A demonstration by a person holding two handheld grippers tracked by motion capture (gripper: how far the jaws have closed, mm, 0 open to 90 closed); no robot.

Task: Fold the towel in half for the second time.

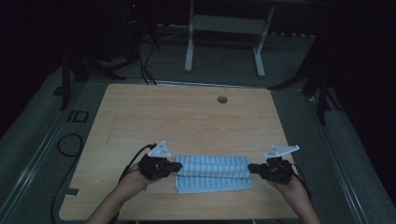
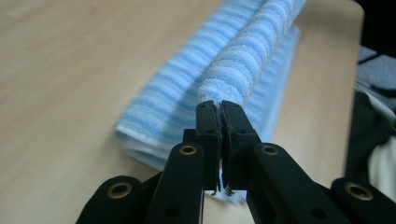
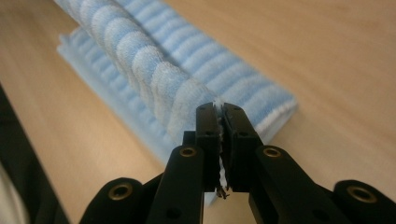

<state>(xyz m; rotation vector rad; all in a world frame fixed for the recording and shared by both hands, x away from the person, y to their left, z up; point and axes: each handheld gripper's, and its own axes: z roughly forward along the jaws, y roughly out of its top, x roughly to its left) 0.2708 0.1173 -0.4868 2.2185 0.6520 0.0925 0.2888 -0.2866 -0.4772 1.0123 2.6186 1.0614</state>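
Note:
A blue-and-white striped towel (image 1: 212, 171) lies folded near the front edge of the wooden table (image 1: 187, 116). My left gripper (image 1: 176, 166) is shut on the towel's left end. In the left gripper view the gripper (image 2: 218, 105) pinches a raised fold of the towel (image 2: 243, 65), which runs away from the jaws above the flat layers. My right gripper (image 1: 251, 168) is shut on the towel's right end. The right gripper view shows the gripper (image 3: 218, 108) clamping the same lifted fold of the towel (image 3: 140, 70) from the other side.
A round cable hole (image 1: 222, 99) sits near the table's far edge. Beyond the table stand a white metal frame (image 1: 224, 42) and dark stands. Cables (image 1: 70, 144) lie on the floor at the left.

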